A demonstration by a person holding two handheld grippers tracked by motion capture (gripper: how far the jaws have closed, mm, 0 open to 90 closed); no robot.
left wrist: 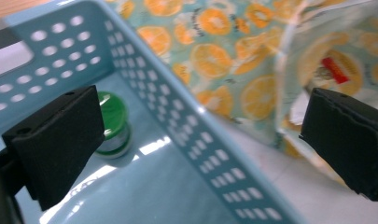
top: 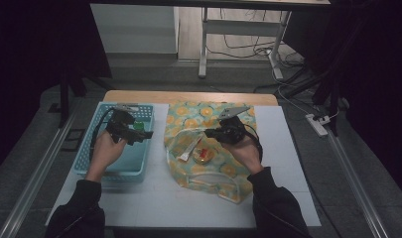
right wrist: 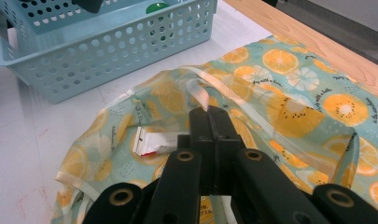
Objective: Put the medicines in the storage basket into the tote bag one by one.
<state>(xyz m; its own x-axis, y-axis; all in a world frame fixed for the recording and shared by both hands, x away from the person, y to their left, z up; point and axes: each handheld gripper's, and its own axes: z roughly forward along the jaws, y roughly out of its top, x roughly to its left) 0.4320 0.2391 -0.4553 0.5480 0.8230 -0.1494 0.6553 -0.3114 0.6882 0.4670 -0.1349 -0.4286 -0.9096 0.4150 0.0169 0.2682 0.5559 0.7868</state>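
A light blue perforated basket (top: 84,163) stands at the table's left, and a green-lidded jar (left wrist: 113,116) rests on its floor. My left gripper (top: 141,134) hangs open over the basket's right wall (left wrist: 191,126), holding nothing. One jaw is inside by the jar and the other is outside toward the bag. An orange-slice patterned bag (top: 223,171) lies in the middle of the table. My right gripper (right wrist: 210,114) is shut on the bag's translucent strap at its mouth. Inside the bag lie a white tube (right wrist: 154,140) and a red and yellow item (top: 203,154).
A white mat (top: 288,163) covers the table, with a wooden edge (top: 188,96) at the far side. Beyond it stand white desk legs (top: 203,49) and cables on the floor. A power strip (top: 317,124) lies on the floor to the right.
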